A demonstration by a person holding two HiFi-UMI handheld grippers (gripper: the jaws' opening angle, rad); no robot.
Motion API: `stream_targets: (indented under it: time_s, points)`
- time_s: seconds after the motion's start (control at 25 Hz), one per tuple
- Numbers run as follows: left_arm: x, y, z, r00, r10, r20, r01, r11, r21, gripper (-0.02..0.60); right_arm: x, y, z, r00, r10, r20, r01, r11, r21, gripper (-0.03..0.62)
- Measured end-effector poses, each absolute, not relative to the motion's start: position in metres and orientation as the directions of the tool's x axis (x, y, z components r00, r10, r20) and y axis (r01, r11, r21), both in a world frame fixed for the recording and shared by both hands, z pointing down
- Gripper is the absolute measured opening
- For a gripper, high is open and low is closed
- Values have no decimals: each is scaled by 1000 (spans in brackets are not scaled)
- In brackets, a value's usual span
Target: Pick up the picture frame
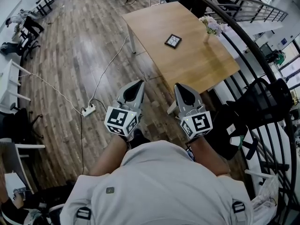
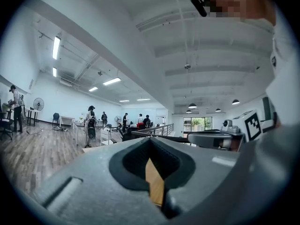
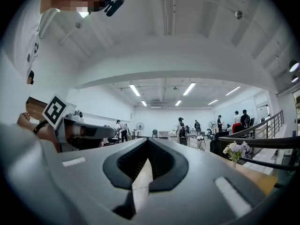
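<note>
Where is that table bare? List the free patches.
Bare wood: the near end of the table, between the picture frame and the near edge; also the far-left stretch beyond the frame. Tighter: the right edge by the flower vase and railing.

Left gripper (image 1: 134, 89): held level before the body, jaws closed, nothing between.
Right gripper (image 1: 183, 91): level beside it, jaws closed, empty.

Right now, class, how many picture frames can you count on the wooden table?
1: the picture frame lies near the middle of the table, left of the flower vase. None looks hidden.
</note>
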State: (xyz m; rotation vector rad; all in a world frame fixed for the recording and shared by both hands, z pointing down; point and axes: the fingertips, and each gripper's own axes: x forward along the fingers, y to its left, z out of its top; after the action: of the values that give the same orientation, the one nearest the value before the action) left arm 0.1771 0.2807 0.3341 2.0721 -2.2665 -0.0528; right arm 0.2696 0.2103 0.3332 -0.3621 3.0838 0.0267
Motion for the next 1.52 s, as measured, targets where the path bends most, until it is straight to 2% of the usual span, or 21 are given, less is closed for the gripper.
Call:
stream_targets:
  time_s: [0.36,0.6,1.12,1.52]
  points:
    - [62,291,333,-51,-998,36,-996,53,68,2,156,220,334,-964,-262,-34,-263,965,14,9]
    - [9,296,335,-24,-998,55,-997,28,71,2,98,228,336,-965,-263,-16,-263,965,3,9]
    - [-45,238,366,-31,-994,107,-995,40,90,2,32,157,363,-972,-234,-1,-234,972,-33,9]
    - [-66,114,370,25,-992,123,-995,-13,98,2,3,45,367,-973,-230,1,-230,972,-36,9]
